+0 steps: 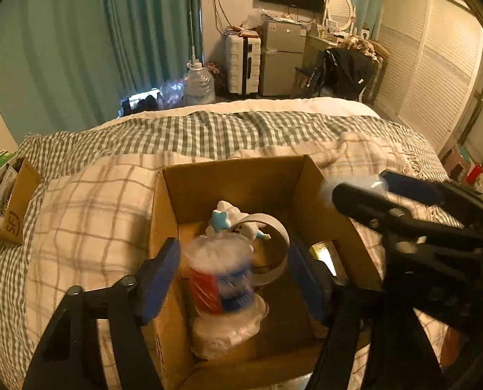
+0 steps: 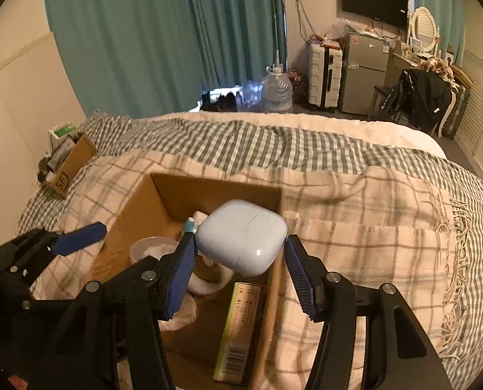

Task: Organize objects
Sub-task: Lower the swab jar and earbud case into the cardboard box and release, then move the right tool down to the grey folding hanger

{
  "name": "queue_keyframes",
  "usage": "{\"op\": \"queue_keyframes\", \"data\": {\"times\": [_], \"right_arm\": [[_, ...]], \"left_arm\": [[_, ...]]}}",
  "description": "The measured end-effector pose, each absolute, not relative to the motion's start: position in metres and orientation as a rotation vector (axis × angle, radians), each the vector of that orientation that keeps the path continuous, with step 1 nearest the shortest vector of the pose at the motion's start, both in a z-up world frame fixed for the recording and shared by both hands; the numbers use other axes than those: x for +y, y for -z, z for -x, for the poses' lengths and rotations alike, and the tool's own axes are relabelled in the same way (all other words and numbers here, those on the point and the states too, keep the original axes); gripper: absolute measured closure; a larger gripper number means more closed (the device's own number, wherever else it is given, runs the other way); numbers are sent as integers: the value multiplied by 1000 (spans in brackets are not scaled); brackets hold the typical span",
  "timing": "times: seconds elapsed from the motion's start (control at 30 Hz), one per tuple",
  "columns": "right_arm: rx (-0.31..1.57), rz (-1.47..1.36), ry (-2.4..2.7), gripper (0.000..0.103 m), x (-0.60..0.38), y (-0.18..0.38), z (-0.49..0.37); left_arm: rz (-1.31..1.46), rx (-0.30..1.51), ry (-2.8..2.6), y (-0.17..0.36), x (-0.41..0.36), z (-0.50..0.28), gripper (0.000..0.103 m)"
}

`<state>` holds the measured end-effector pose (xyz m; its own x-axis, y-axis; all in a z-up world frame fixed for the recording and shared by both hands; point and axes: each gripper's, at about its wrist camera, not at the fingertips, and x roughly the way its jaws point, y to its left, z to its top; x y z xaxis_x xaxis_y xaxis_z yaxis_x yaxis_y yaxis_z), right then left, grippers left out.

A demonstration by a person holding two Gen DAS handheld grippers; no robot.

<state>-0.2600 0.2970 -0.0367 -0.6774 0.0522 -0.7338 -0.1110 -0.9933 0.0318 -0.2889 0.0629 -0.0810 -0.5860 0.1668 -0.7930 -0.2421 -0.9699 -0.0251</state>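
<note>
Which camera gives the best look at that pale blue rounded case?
The right wrist view: the pale blue rounded case sits large and sharp between the right hand-held gripper fingers. The left wrist view shows only a blurred sliver.

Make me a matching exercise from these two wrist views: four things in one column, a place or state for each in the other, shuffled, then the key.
1. earbud case
2. plastic cup
3. tape roll
4. green tin

A. lying flat along the cardboard box's side wall
B. between the right gripper's fingers
C. between the open left gripper's fingers
D. ring behind the cup

1-B, 2-C, 3-D, 4-A
</note>
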Motion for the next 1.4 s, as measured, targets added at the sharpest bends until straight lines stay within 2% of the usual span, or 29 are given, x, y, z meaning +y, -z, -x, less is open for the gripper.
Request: {"op": "queue_keyframes", "data": {"times": [0.03,0.07,0.17,0.3,0.47,0.63,0.8,0.97,1.2,1.3,1.4], "right_arm": [[120,1200,-2799,31,297,31,256],[122,1178,-2800,24,297,24,251],[87,1127,-2780,24,298,-3,230],[48,1063,-2751,18,292,-39,196],[-19,1037,-2725,16,274,-74,146],[-72,1031,-2717,12,252,-85,100],[-48,1042,-2723,12,238,-79,63],[-54,1118,-2684,12,225,-38,55],[-57,1399,-2594,12,205,78,69],[-91,1495,-2539,12,201,118,81],[-72,1581,-2489,12,202,146,93]], "left_arm": [[1287,130,-2613,79,62,286,15],[1276,137,-2627,74,60,282,14],[1260,147,-2634,61,54,269,13],[1199,124,-2676,31,39,242,3],[1098,70,-2721,-6,15,195,0],[1084,52,-2746,-19,-4,154,0],[1059,102,-2793,-16,-19,114,0],[1113,75,-2817,15,-29,93,0],[1223,74,-2874,92,-40,72,0],[1307,83,-2861,122,-45,74,0],[1395,18,-2828,142,-54,80,0]]}}
